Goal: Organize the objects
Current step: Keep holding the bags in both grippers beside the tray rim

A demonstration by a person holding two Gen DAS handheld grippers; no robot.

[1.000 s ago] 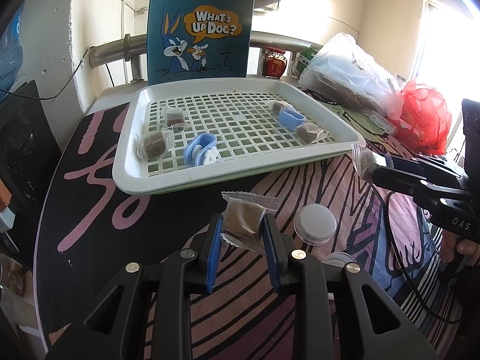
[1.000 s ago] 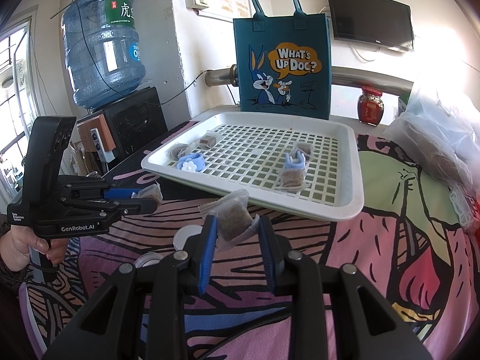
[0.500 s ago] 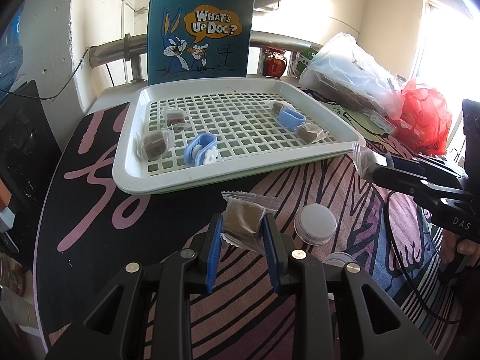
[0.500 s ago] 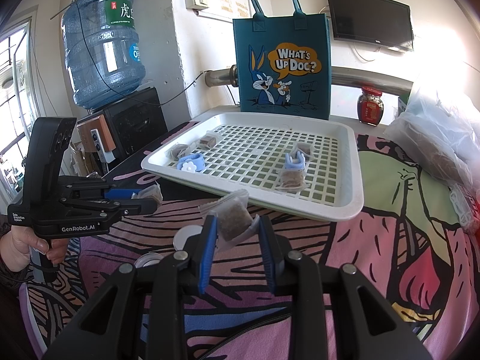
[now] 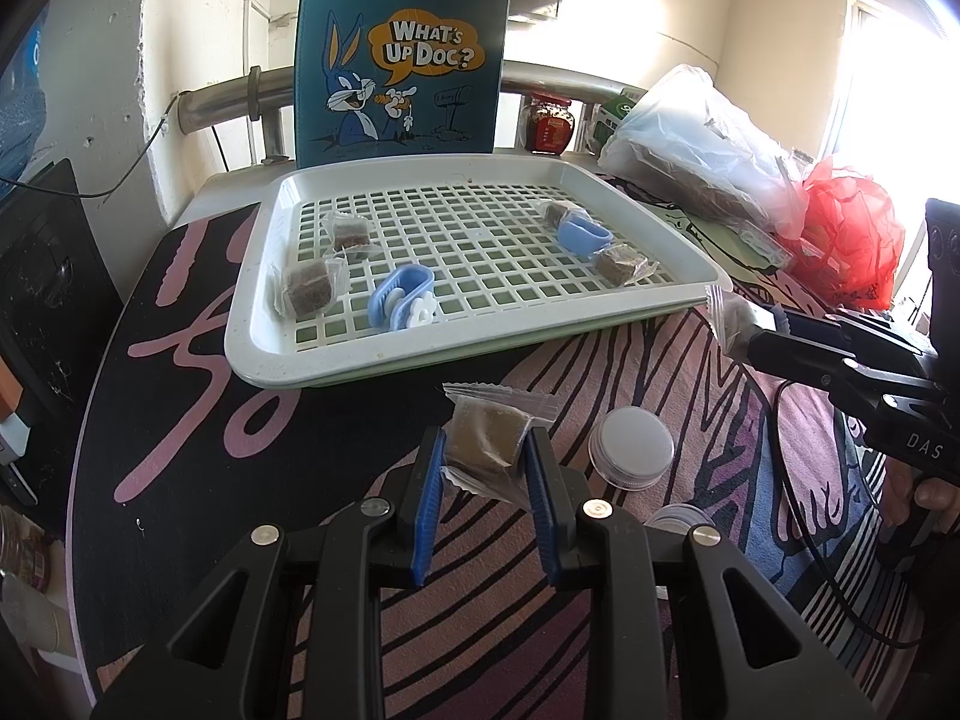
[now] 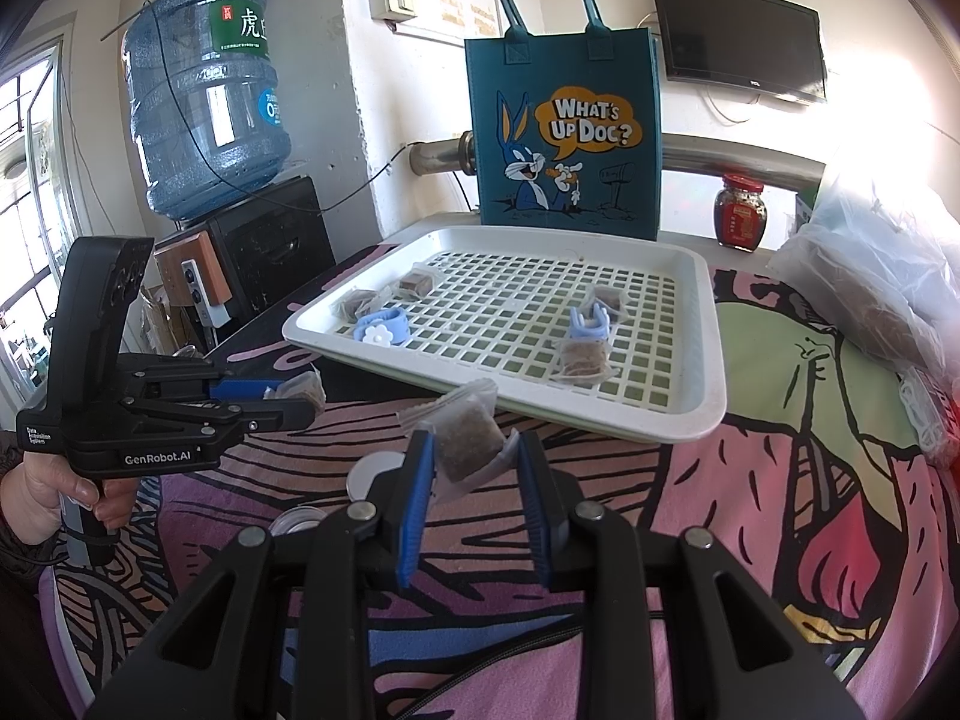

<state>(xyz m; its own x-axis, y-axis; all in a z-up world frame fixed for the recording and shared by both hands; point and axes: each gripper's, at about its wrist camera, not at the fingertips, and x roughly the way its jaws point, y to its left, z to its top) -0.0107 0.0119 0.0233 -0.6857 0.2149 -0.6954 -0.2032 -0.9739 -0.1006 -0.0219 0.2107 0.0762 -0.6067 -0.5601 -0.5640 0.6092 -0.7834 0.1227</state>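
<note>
While each claw hovers just short of the white tray [image 5: 258, 354], the left claw [image 5: 487, 468] is clamped on a wrapped brown cube [image 5: 487, 438] whose crimped ends run left to right. The right claw [image 6: 471, 459] pinches a similar packet [image 6: 465, 441], tilted, long axis slanting up toward the tray [image 6: 714, 360].

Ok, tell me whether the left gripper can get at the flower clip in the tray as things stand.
Probably not yet. The path from the left gripper to the flower clip over the tray rim looks free, but its jaws are shut on a wrapped snack packet, which must be put down first.
</note>
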